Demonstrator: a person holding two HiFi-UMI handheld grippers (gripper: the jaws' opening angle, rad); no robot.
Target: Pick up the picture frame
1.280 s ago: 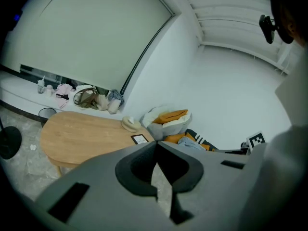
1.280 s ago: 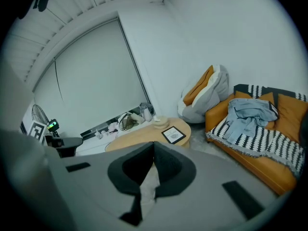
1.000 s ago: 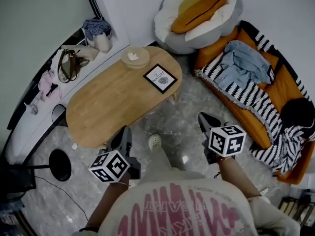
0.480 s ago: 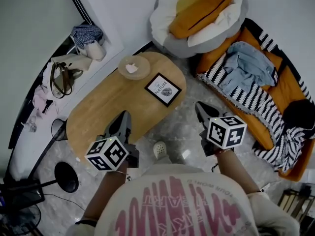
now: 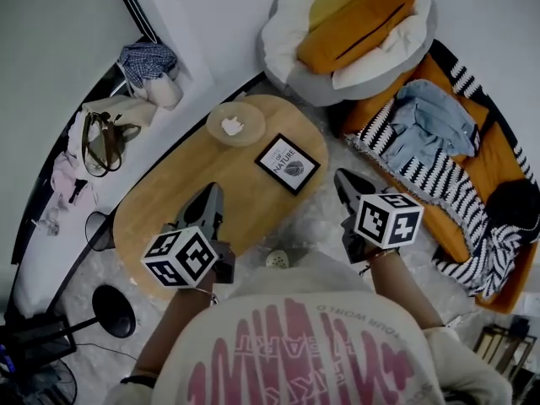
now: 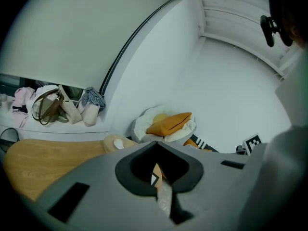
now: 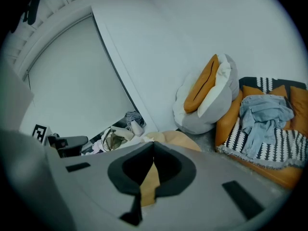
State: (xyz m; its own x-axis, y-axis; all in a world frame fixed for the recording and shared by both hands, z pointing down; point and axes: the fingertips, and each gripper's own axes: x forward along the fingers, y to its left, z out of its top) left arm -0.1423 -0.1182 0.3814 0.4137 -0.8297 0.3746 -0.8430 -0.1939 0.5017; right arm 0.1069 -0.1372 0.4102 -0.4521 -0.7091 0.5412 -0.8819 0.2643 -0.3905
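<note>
Left tool (image 5: 211, 197): jaws together, empty, over the near part of the desk (image 5: 160, 201).
Right tool (image 5: 344, 182): jaws together, empty, above the floor just off the desk's edge.
Picture frame (image 5: 288, 164): flat on the desk, ahead of both tools and between them, touching neither.
Step, as judged: approach.
Next move calls for: opening one tool's jaws, reaching the frame's edge, then closing.
</note>
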